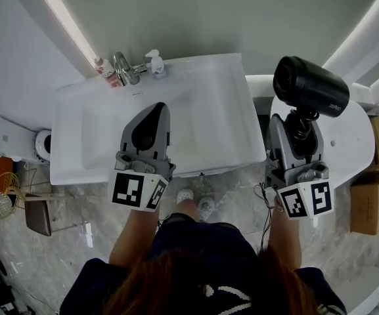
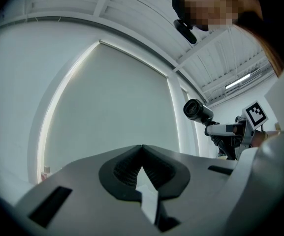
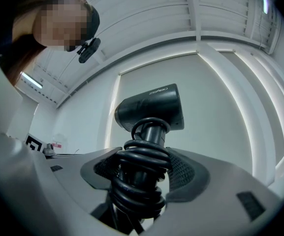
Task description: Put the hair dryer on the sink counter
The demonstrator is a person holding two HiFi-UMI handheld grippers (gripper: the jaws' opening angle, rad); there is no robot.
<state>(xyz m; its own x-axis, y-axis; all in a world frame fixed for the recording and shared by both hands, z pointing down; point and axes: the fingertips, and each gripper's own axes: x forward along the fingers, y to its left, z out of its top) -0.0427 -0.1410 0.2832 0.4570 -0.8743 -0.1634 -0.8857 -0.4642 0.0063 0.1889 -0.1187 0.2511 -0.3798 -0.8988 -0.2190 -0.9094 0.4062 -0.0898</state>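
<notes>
A black hair dryer (image 1: 311,86) stands upright with its cord coiled round the handle. My right gripper (image 1: 299,120) is shut on that handle, holding the dryer above the white counter (image 1: 356,143) to the right of the sink (image 1: 232,84). In the right gripper view the dryer (image 3: 151,107) rises from between the jaws of the right gripper (image 3: 144,156). My left gripper (image 1: 154,109) hovers over the sink basin, shut with nothing in it. The left gripper view shows its pads (image 2: 142,151) pressed together and the dryer (image 2: 197,110) off to the right.
A chrome faucet (image 1: 127,67), a white pump bottle (image 1: 155,63) and a small red-labelled bottle (image 1: 104,71) stand at the sink's back rim. Cardboard boxes (image 1: 373,195) sit on the floor at the right. A white toilet (image 1: 8,140) and a brown stool (image 1: 38,216) are at the left.
</notes>
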